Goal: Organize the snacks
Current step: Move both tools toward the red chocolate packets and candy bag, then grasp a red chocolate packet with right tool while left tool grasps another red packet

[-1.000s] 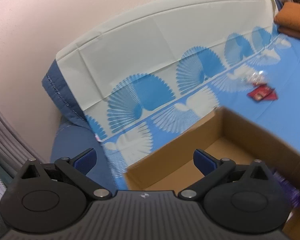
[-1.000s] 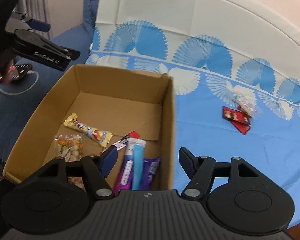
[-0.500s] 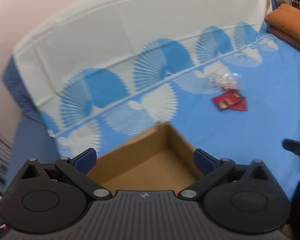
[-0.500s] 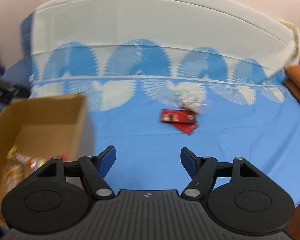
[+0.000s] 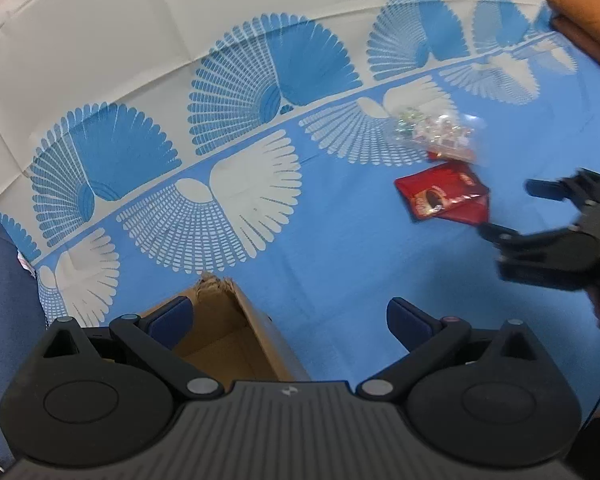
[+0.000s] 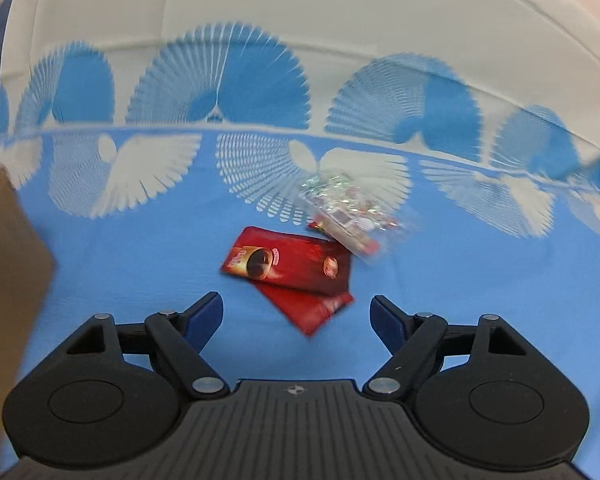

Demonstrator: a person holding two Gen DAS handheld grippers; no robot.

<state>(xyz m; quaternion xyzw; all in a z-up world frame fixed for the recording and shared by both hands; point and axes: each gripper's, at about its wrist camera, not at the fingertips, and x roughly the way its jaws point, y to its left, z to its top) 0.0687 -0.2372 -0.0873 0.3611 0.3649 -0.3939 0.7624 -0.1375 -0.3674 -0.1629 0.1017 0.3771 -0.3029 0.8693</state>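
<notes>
Two red snack packets lie overlapped on the blue cloth, with a clear bag of wrapped candies just behind them. My right gripper is open and empty, low over the cloth right in front of the red packets. In the left wrist view the red packets and the candy bag lie at the right, with the right gripper beside them. My left gripper is open and empty above the corner of the cardboard box.
The box's side shows at the left edge of the right wrist view. A blue and white fan-pattern cloth covers the surface. An orange folded cloth lies at the far right. A dark blue cushion is at the left.
Both grippers have swung right, away from the box interior. My right gripper has closed in on the red packets, which now sit just ahead of its fingers. Both stay open.
</notes>
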